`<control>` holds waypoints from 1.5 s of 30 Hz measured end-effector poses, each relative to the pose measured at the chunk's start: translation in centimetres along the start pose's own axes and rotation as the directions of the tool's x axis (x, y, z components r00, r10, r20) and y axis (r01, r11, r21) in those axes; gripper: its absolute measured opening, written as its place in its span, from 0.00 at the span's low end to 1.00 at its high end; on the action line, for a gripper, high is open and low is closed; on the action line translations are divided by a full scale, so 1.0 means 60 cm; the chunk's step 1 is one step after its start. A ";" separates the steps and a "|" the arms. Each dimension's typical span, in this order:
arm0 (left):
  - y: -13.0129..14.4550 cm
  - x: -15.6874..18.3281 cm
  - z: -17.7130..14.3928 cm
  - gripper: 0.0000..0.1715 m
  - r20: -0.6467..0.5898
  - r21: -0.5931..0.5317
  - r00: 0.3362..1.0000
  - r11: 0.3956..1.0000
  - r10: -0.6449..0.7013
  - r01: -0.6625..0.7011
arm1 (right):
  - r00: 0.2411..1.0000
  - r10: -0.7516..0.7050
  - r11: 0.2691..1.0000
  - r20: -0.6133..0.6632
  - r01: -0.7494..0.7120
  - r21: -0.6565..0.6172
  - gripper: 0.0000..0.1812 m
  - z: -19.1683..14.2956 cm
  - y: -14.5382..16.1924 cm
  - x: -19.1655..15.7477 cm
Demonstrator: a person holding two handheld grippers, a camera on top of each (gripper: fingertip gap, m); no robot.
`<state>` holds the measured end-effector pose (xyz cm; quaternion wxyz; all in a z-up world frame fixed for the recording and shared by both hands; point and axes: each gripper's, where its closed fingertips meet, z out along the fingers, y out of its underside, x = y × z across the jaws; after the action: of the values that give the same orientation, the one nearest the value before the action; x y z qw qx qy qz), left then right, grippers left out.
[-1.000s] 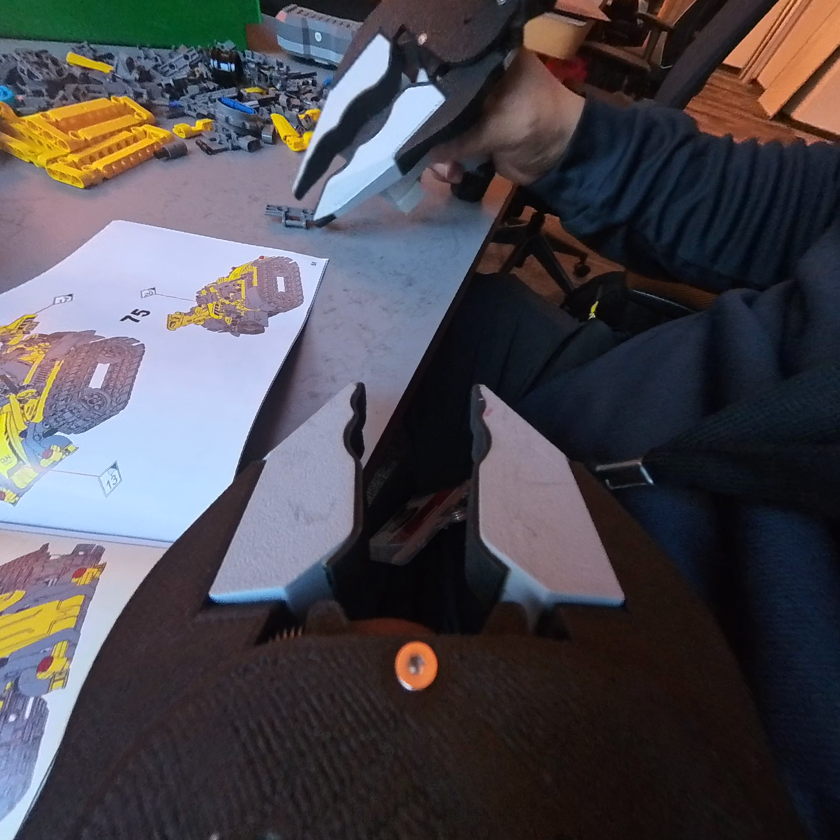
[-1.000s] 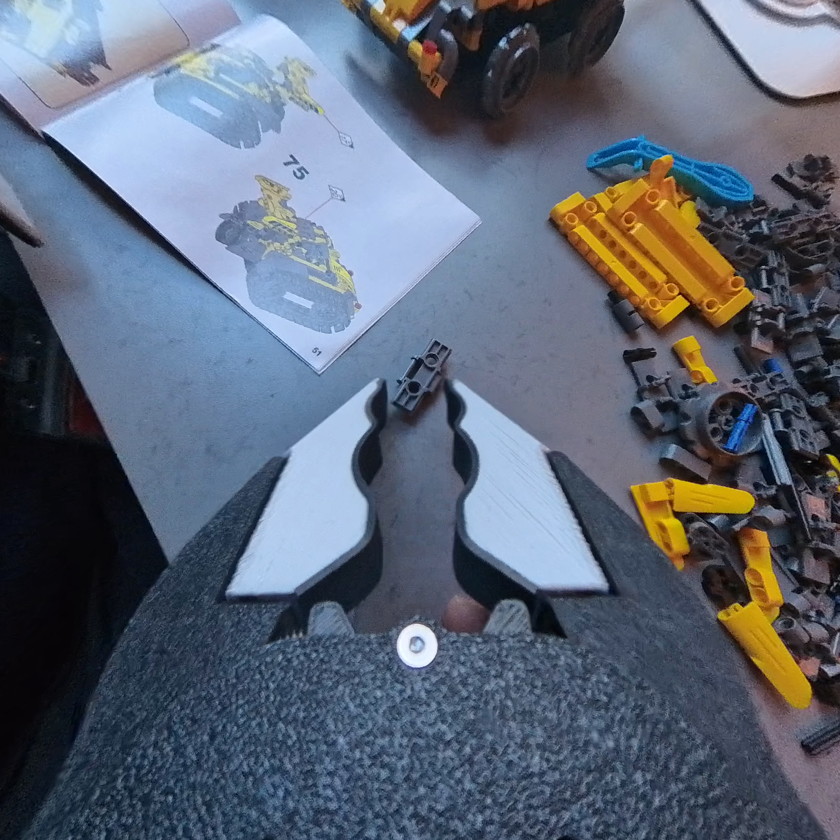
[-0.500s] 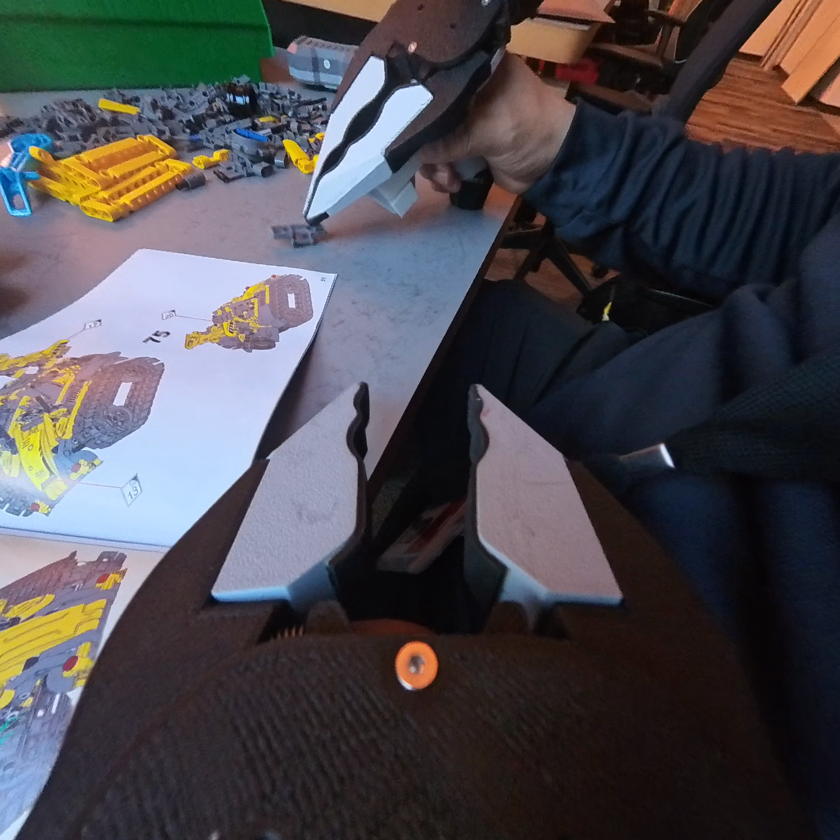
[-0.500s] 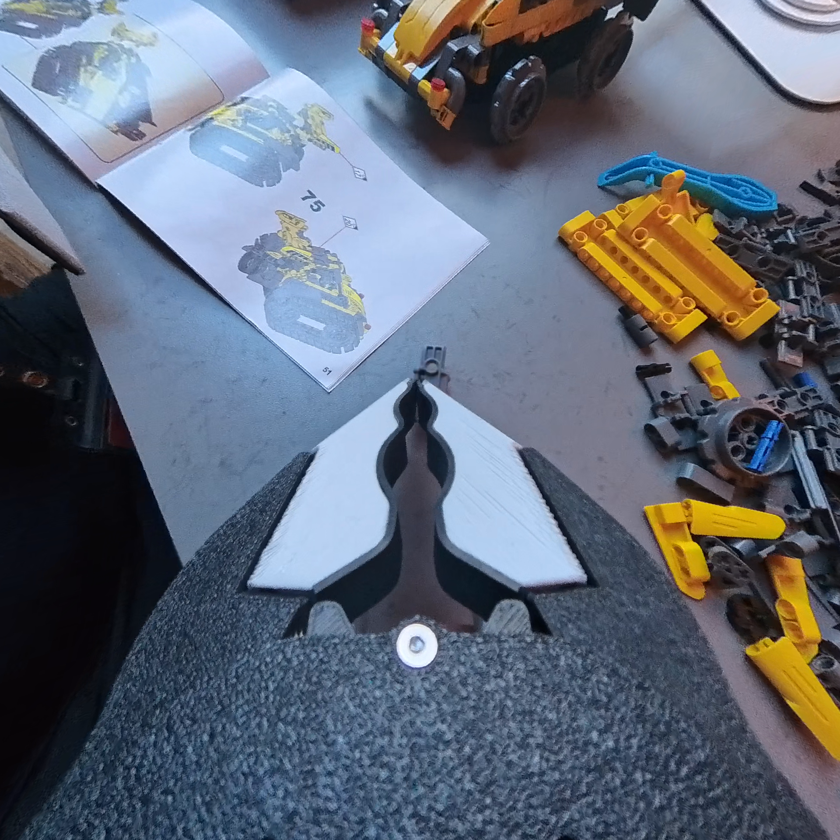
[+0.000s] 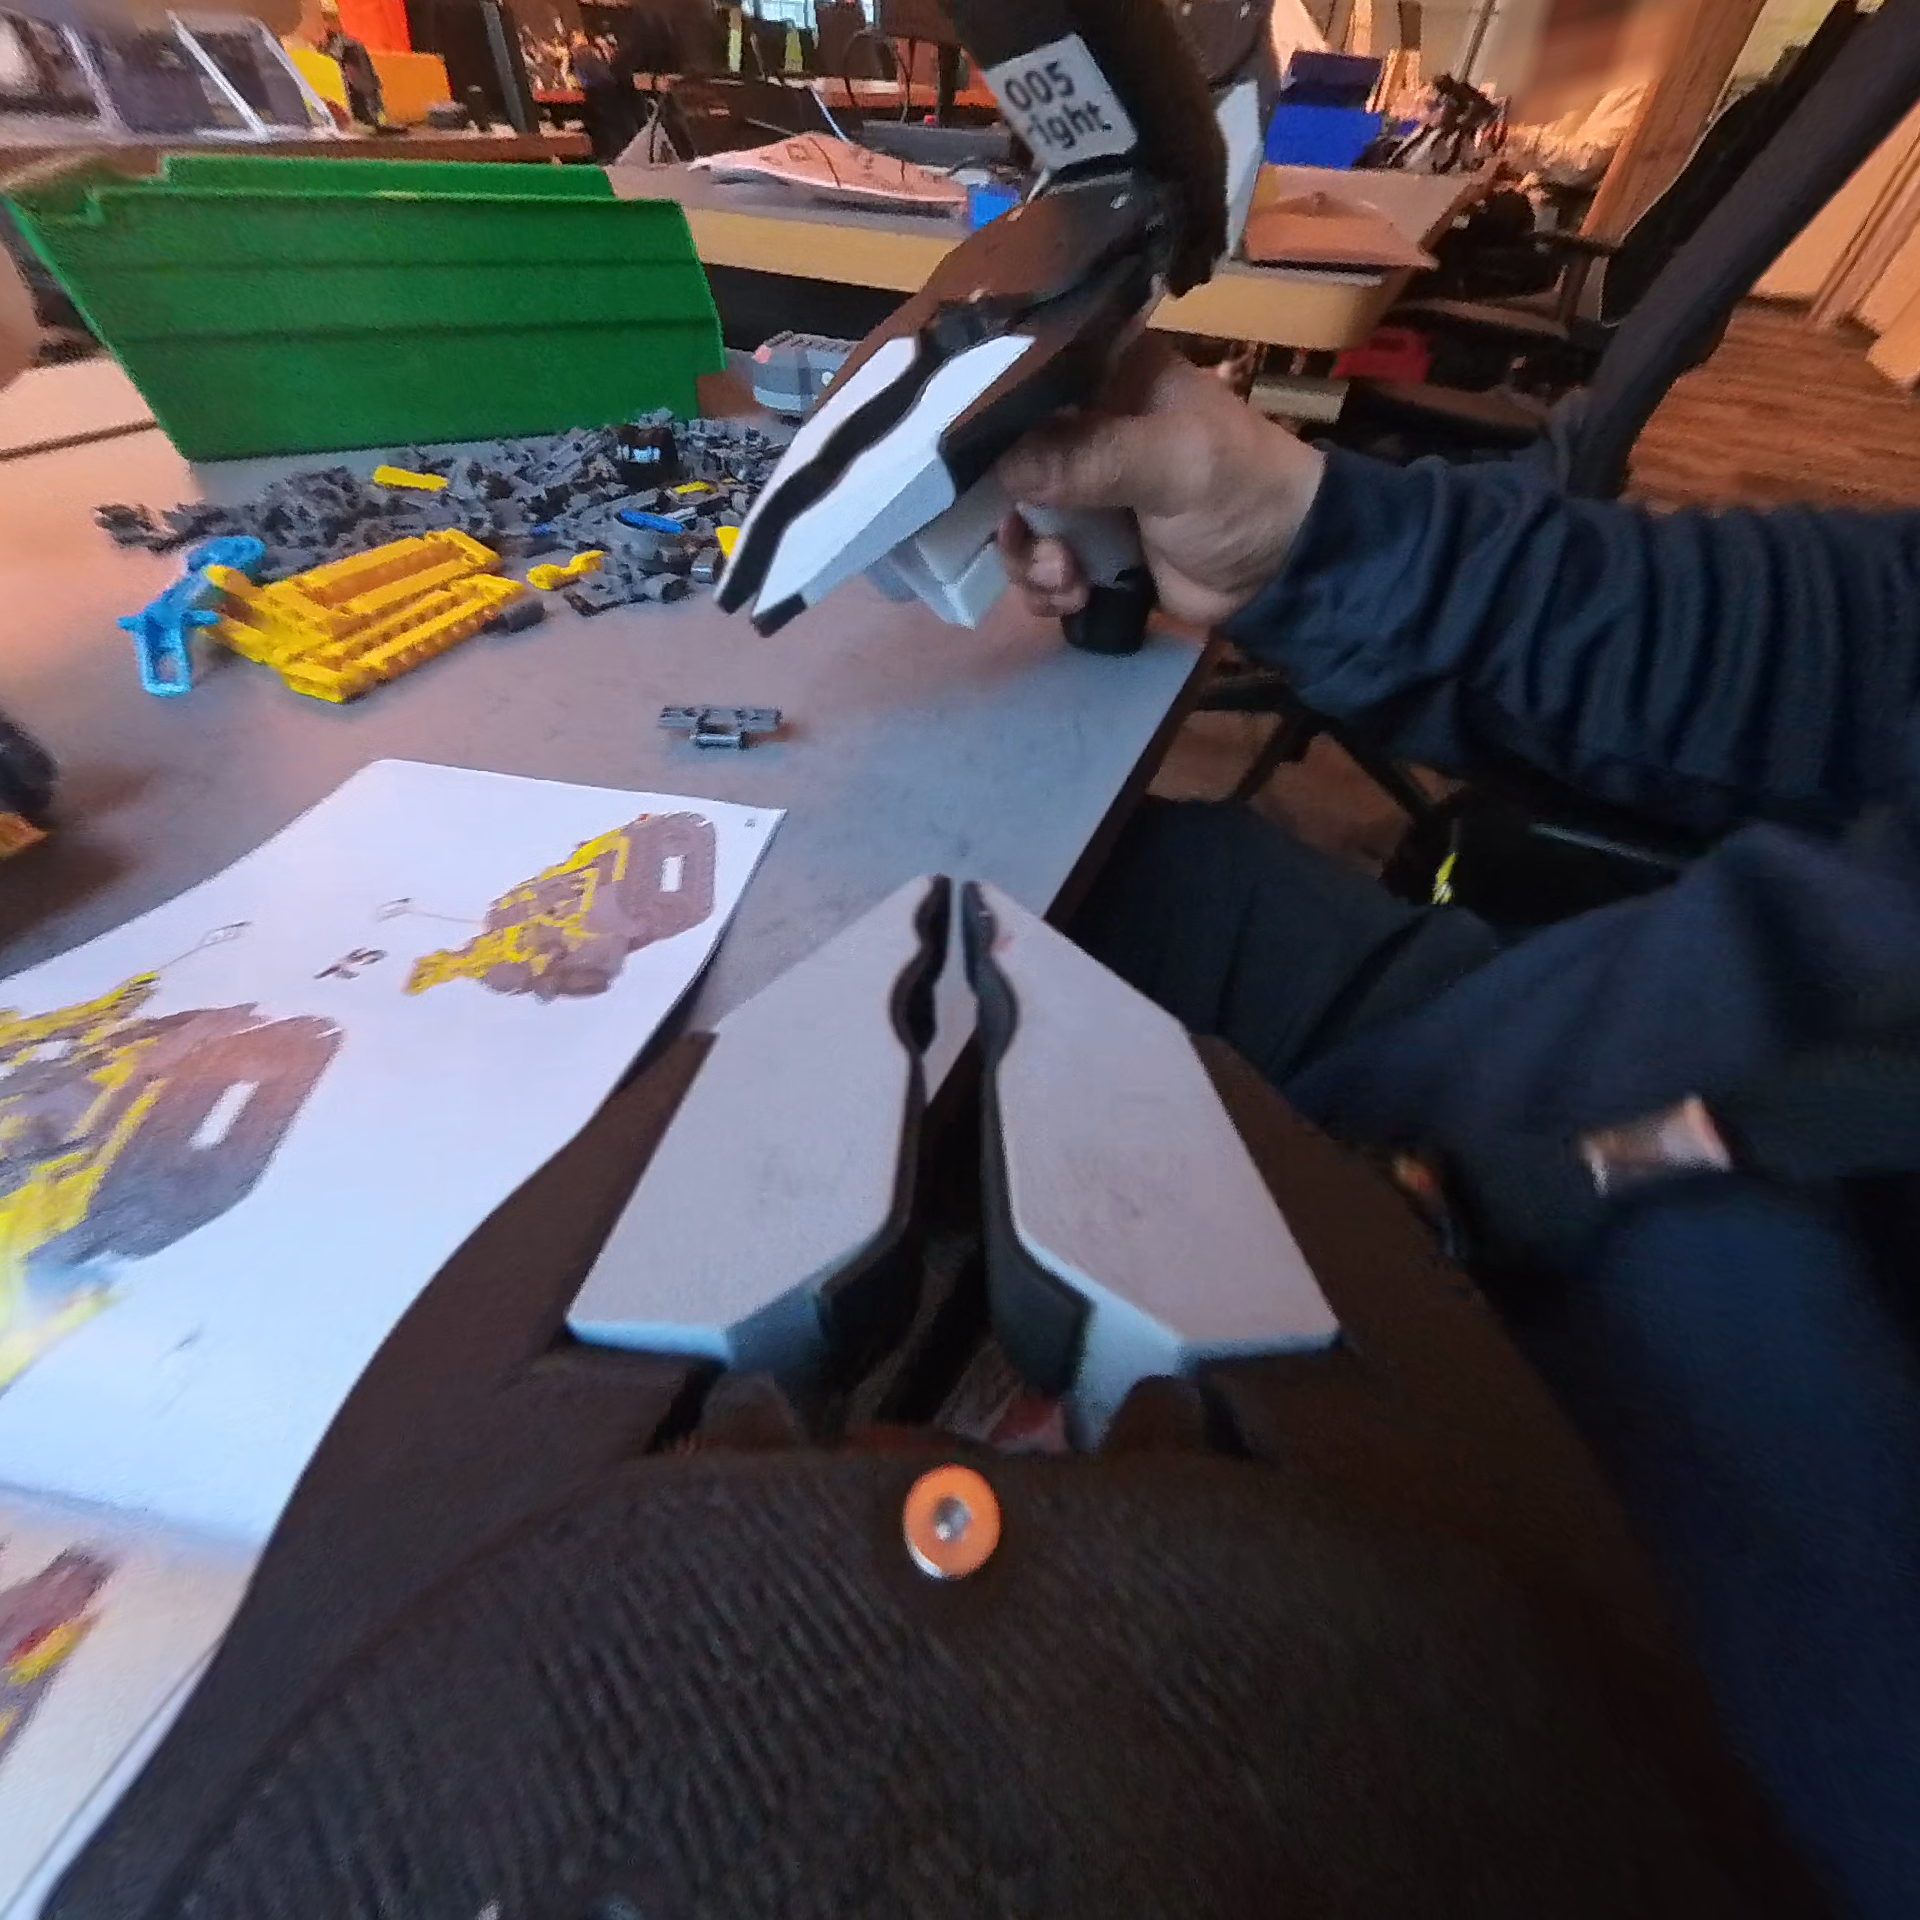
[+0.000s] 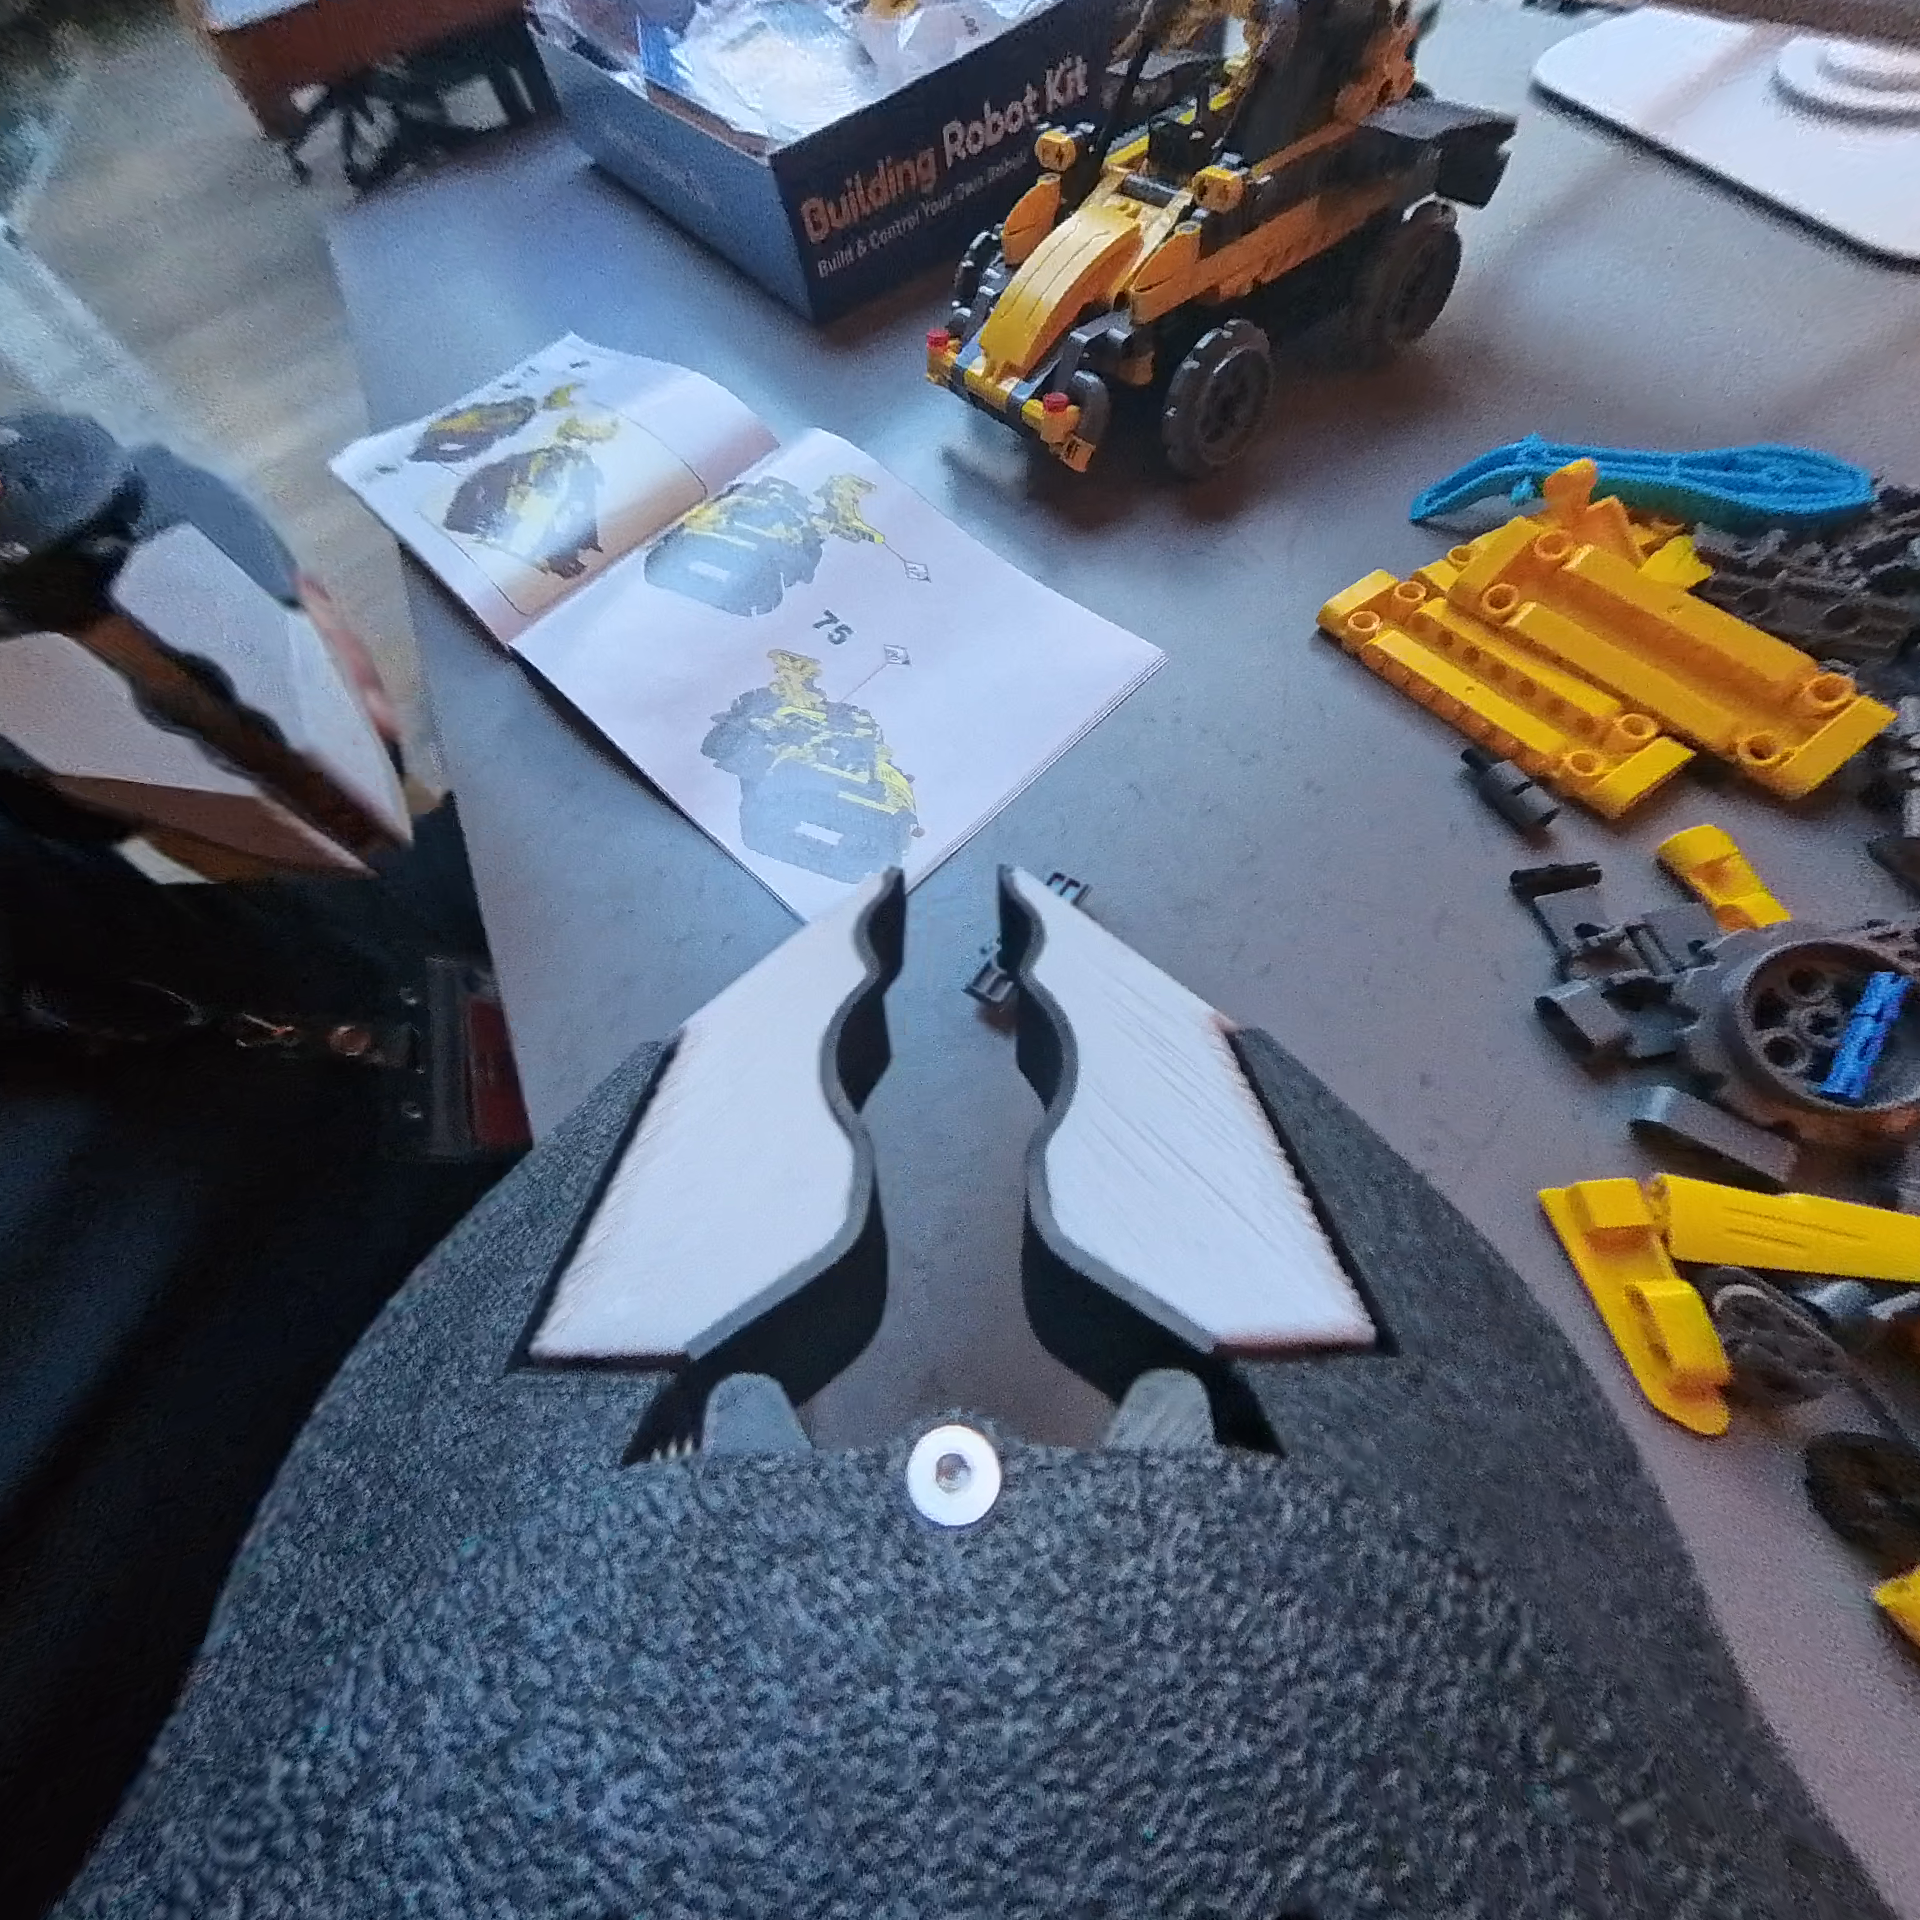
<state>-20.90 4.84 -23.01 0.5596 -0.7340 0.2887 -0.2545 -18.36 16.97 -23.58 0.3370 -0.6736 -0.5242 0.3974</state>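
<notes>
My left gripper (image 5: 956, 896) is shut with nothing between its fingers. It hovers over the table's near edge (image 5: 1132, 790), beside an open instruction booklet (image 5: 364, 987). It also shows at the left of the right wrist view (image 6: 379, 847). My right gripper (image 6: 951, 883) is open and empty, raised above the grey table (image 6: 1299, 883). A small dark grey building piece (image 6: 989, 977) lies on the table under it, partly hidden behind the right finger (image 6: 1143, 1143). The left wrist view shows that gripper (image 5: 750, 615) in a hand (image 5: 1164, 499), clear above the piece (image 5: 720, 724).
A yellow and black toy car (image 6: 1195, 270) and a kit box (image 6: 831, 156) stand at the back. Yellow beams (image 6: 1590, 665), a blue piece (image 6: 1662, 488) and a pile of grey parts (image 5: 540, 499) lie to the right. Green bins (image 5: 395, 301) stand behind them.
My right gripper shut at the small grey piece, then opened and rose; the piece stays on the table. My left gripper went from open to shut on air and moved up.
</notes>
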 end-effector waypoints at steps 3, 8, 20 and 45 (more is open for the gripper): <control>-0.017 0.013 0.040 0.00 -0.021 0.003 0.991 0.991 -0.132 0.132 | 1.000 0.011 1.000 0.006 -0.011 -0.012 0.12 0.002 0.002 0.001; 0.004 0.028 0.052 0.00 -0.044 -0.022 0.999 0.999 -0.027 0.026 | 0.996 -0.009 0.996 -0.092 0.001 -0.087 0.22 0.010 0.021 0.015; -0.006 0.028 0.023 0.09 -0.099 0.003 0.995 1.000 0.019 -0.019 | 0.988 -0.034 0.976 -0.150 0.000 -0.220 0.04 0.025 0.052 0.027; 0.003 0.002 0.090 0.23 -0.087 -0.269 0.963 0.924 0.256 -0.271 | 0.901 0.211 0.969 0.380 -0.142 -0.201 0.04 -0.023 0.045 -0.124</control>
<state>-17.08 8.35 -24.52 0.4725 -0.7532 0.4316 -0.1523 -16.92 9.09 -23.96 0.1277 -0.6493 -0.5501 0.5094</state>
